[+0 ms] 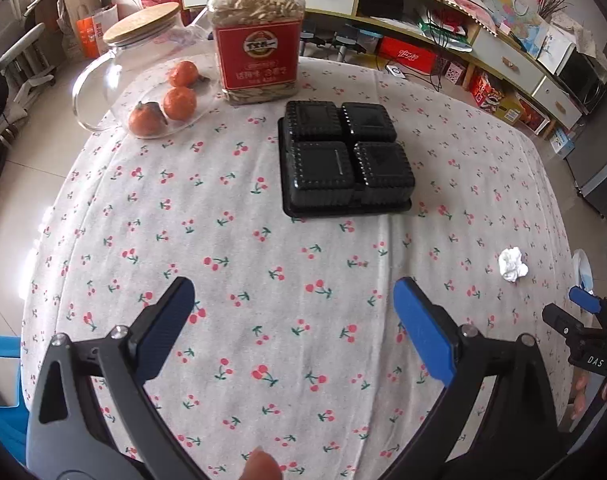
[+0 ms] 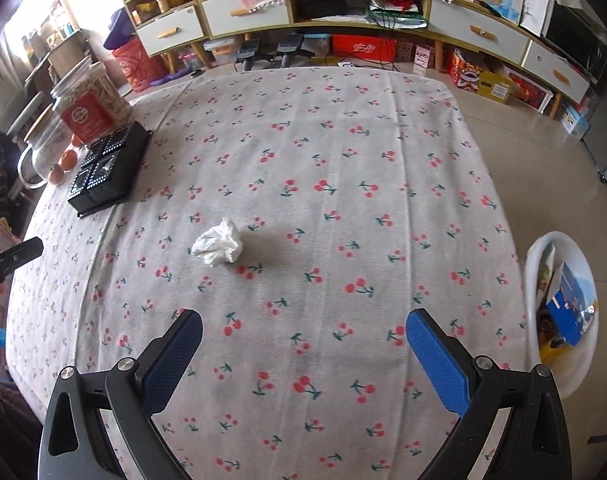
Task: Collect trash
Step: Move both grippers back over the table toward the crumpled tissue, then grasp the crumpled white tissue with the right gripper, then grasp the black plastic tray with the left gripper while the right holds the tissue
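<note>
My right gripper (image 2: 303, 344) and left gripper (image 1: 293, 312) are both spread wide, empty; tissue (image 2: 217, 246) mid-table, bin (image 2: 543, 256) half cut off past the right edge.

One crumpled tissue (image 2: 217, 247), centre of frame. Three oranges (image 1: 179, 102), upper left. One red-labelled jar (image 1: 256, 36), one cork-lidded glass jar (image 1: 143, 40), one black four-compartment tray (image 1: 345, 158). One white bin (image 2: 559, 316), right edge. Two hand-held grippers (image 2: 303, 356).

The white bin (image 2: 543, 256) beside the table's right edge is half hidden by the tablecloth (image 2: 343, 160), its contents too jumbled to name. The glass jug (image 2: 43, 152) is partly hidden behind the black tray (image 2: 111, 168). The seed jar's label (image 1: 257, 54) is too small to read.
</note>
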The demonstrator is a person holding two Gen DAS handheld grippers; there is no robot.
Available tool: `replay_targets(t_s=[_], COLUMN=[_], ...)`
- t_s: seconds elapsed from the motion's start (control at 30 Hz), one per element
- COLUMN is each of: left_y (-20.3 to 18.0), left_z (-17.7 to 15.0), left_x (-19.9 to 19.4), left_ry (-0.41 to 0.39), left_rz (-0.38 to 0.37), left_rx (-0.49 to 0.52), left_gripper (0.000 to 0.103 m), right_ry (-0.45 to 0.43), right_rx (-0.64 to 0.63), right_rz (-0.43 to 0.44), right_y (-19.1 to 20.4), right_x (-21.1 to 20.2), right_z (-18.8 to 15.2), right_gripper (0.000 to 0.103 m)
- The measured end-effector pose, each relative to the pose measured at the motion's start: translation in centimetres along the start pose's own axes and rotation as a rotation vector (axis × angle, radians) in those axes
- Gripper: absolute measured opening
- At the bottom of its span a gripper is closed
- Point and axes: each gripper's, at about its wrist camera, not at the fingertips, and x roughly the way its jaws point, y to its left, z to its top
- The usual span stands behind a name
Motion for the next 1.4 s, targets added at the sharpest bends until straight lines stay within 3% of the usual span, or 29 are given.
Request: replay_targets(t_s=[0.17, 0.43, 0.53, 0.8, 0.87, 0.97, 1.3, 1.4], left_y=[0.8, 2.4, 2.5, 2.7, 2.7, 2.5, 1.4, 0.9], left_z=[-0.3, -0.6, -0.6, -0.8, -0.7, -0.5, 0.9, 1.9], left_x=[0.6, 0.9, 1.0, 1.0, 1.0, 1.1, 2.2, 2.6], left_ry=[0.018, 0.032, 0.035, 0.01, 0.003, -0.003, -0.025, -0.054], left_rz=[0.006, 0.008, 0.007, 0.002, -0.005, -0.015, -0.112, -0.111], left_rx=[0.006, -0.02, -0.018, -0.016, -0.018, -0.015, -0.042, -0.053], left_gripper=[0.099, 0.099, 0.099, 0.099, 0.099, 0.099, 0.099, 0.099], right_ry=[0.035, 0.032, -0.012, -0.061, -0.063, -0.062, -0.057, -0.045], right_rx=[-0.053, -0.062, -0.09, -0.15, -0.163, -0.171, -0.127, -0.103], right_rz=[-0.011, -0.054, -0.066, -0.035, -0.027, -0.022, -0.026, -0.046], right_y=[2.9, 4.1, 4.7, 6.2, 6.3, 6.3, 5.0, 4.2], right_x=[2.8, 6.1, 6.0, 5.8, 5.6, 5.4, 3.9, 3.3], right_z=[0.4, 1.2, 1.5, 2.0, 2.0, 2.1, 1.9, 2.0], right_gripper=[0.103, 0.1, 0.093, 0.057, 0.042, 0.034, 0.031, 0.031])
